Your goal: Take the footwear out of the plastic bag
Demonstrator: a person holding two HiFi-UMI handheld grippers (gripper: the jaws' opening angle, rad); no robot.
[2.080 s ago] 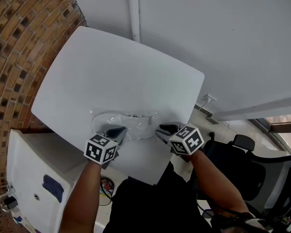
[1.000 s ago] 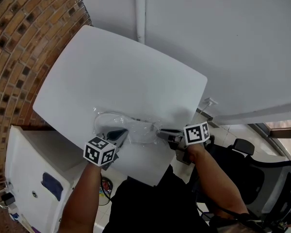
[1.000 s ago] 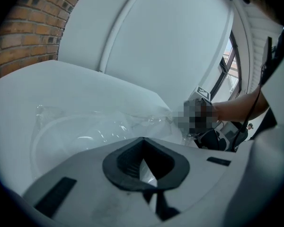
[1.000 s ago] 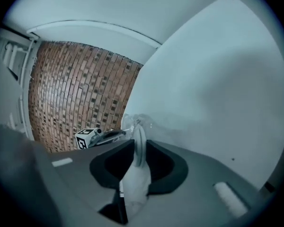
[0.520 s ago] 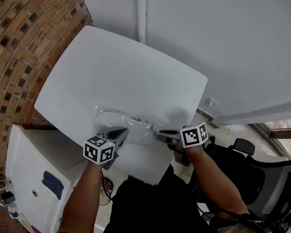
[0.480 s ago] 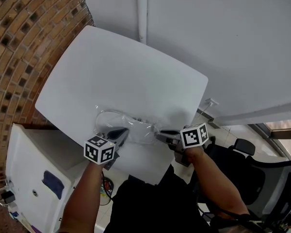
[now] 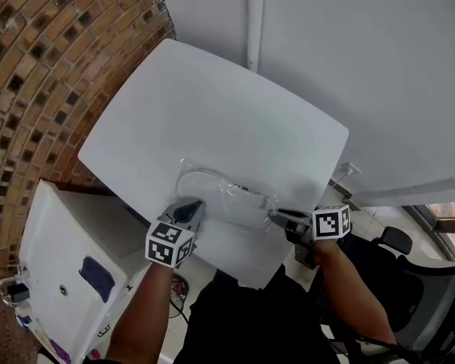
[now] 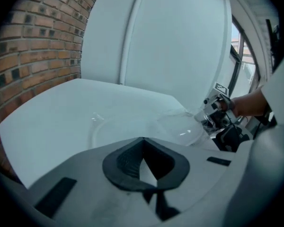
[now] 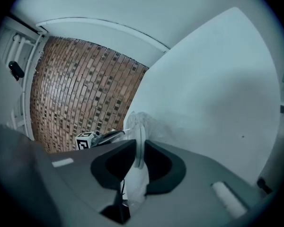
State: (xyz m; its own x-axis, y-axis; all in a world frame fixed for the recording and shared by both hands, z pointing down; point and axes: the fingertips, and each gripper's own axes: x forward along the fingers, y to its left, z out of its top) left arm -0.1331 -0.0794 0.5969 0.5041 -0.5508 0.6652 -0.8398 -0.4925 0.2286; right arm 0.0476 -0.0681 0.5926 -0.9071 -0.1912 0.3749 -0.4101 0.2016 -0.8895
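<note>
Near the front edge of the white table [image 7: 212, 105], a clear plastic bag [image 7: 239, 201] lies flat between the two grippers. A pale, rounded outline shows through its left half, which looks like the footwear [image 7: 199, 186], though white on white it is hard to make out. At the bag's right end, the right gripper [image 7: 276, 214] has just been closing its jaws. They are now clamped on a bunched fold of the bag's plastic, which stands up between the pads. At the near left corner of the bag, the left gripper [image 7: 189, 208] points down at the table. Its jaws meet at the tips with nothing visible between them, and the bag lies just beyond. A brick wall [image 7: 53, 67] curves along the far left, and a white cabinet [image 7: 61, 241] stands below the table's left side.
</note>
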